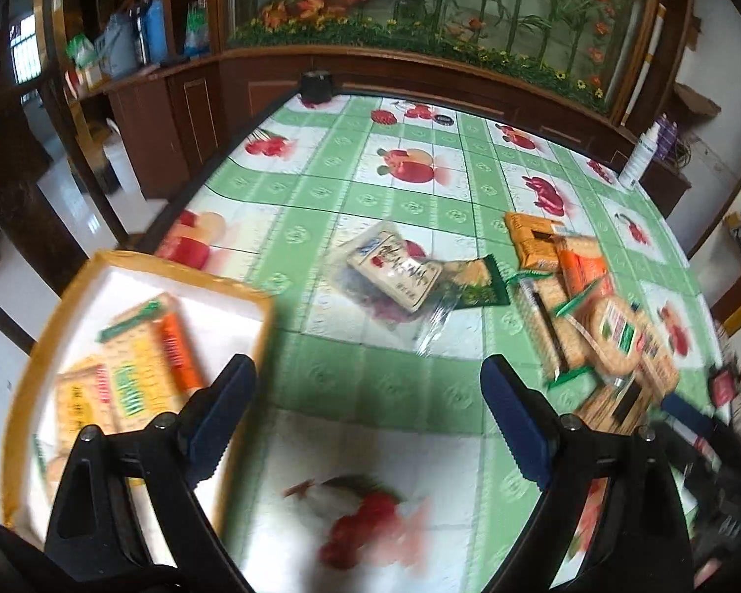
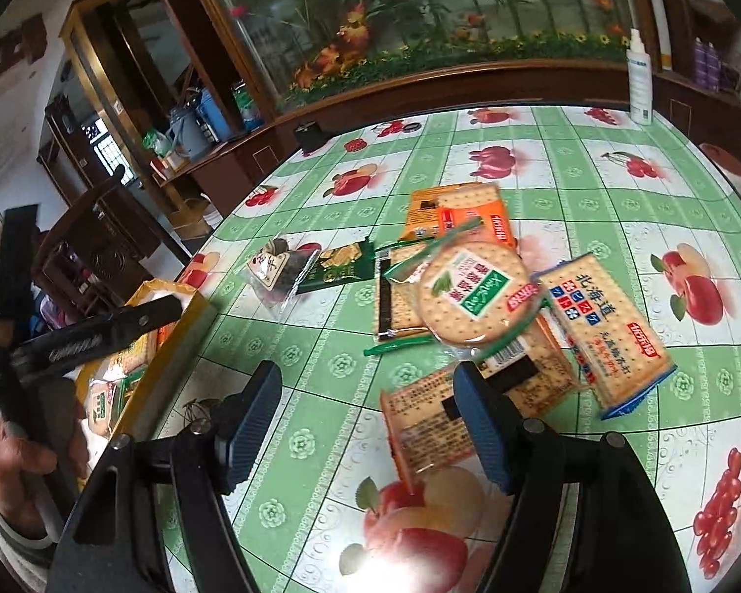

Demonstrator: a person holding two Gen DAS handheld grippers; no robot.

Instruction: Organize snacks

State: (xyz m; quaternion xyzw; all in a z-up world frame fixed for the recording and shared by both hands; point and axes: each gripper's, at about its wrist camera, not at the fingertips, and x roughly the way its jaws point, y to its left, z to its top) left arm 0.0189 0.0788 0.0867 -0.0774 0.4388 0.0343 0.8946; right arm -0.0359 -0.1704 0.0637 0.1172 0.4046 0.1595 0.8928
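Note:
A yellow-rimmed box with a white inside holds several cracker packs; it also shows in the right wrist view. My left gripper is open and empty above the tablecloth, just right of the box. A pile of snack packs lies to its right. In the right wrist view the pile holds a round cracker pack, a blue-edged pack and a brown pack. My right gripper is open and empty, its right finger over the brown pack. A clear packet and a green packet lie mid-table.
The round table has a green fruit-print cloth. A white spray bottle stands at the far right edge, a black object at the far edge. A wooden cabinet with a glass flower display stands behind.

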